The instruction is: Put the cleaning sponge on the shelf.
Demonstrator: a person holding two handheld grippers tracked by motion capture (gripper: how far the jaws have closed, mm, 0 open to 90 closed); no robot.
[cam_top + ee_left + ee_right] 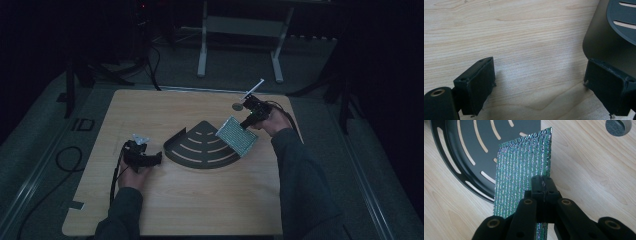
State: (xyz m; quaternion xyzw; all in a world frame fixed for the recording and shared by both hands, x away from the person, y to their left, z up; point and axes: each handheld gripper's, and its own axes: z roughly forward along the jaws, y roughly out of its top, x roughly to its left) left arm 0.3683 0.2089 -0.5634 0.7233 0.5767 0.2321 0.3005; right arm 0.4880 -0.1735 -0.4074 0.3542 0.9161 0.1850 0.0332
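— What stays unclear here?

— In the high view the room is dim, so the jaws of the left gripper (150,159) are too small and dark to read there. The small round thing (238,106) near the table's far edge is too tiny to identify.

— And closer in?

— In the right gripper view the dark tray (461,157) is cut off by the top and left edges, and the shiny sheet (524,170) covers part of it. The sheet's lower end disappears behind the right gripper (543,187). In the left gripper view, only a corner of the tray (614,30) shows.
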